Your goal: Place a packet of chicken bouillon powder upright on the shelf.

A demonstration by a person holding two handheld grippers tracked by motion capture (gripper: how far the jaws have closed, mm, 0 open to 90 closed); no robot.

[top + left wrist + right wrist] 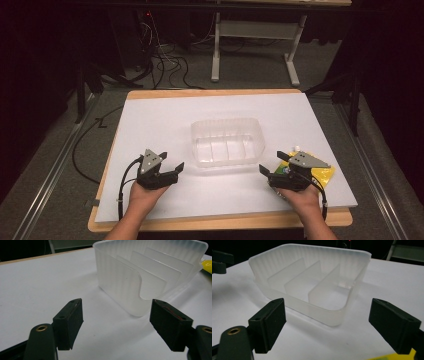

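Note:
A translucent plastic container [227, 141] with three inner dividers stands empty in the middle of the white board [150, 125]. My left gripper [171, 161] rests open on the board just off the container's near-left corner, with nothing between its jaws. In the left gripper view that gripper [116, 303] faces the container [150, 270]. My right gripper [273, 162] sits open by the near-right corner, above a yellow packet [322, 175]. The right gripper view looks between that gripper's open jaws [327, 302] at the container [312, 272].
The white board lies on a wooden table [215, 220]. Beyond the table's far edge are floor cables [165, 60] and a white table frame [255, 40]. The yellow packet [207, 265] peeks past the container's far side, and its edge [392, 356] shows below the right jaws.

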